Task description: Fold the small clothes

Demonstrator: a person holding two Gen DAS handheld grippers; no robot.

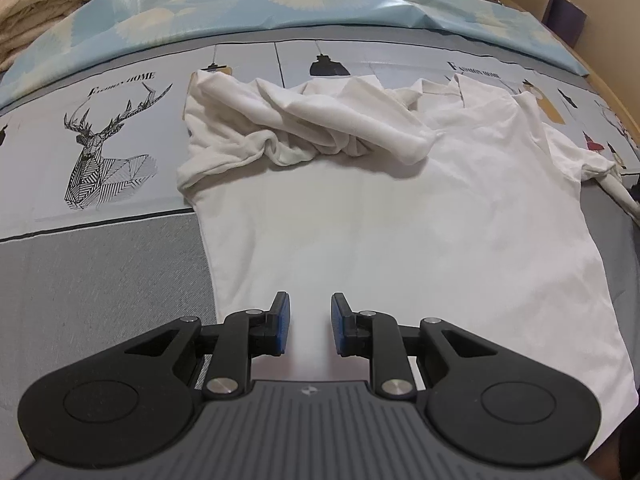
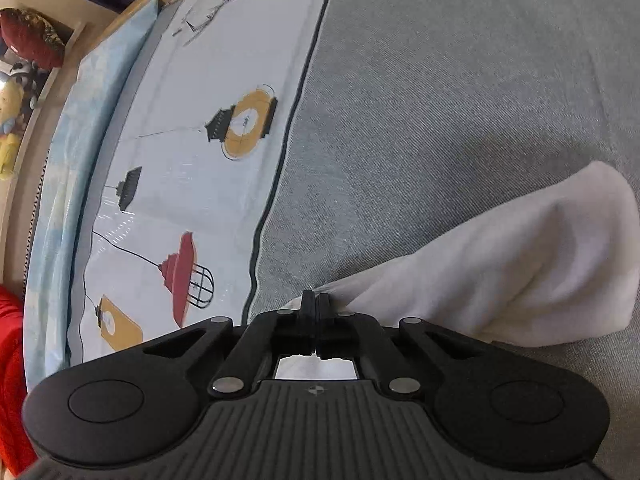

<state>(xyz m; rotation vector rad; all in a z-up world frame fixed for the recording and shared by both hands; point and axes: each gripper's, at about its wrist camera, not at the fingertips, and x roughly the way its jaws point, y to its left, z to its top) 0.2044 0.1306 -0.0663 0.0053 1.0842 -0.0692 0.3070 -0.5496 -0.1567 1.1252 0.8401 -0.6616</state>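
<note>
Shirt (image 2: 520, 264) perhaps continues under right gripper (image 2: 316, 300).

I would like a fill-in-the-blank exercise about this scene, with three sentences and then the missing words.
1. The shirt spread on the bed cover has the colour ____.
2. The animal drawing printed on the cover left of the shirt shows a ____.
3. The left claw hovers open above the shirt, while the right claw is ____ on a piece of white cloth.

Missing words: white; deer; shut
</note>
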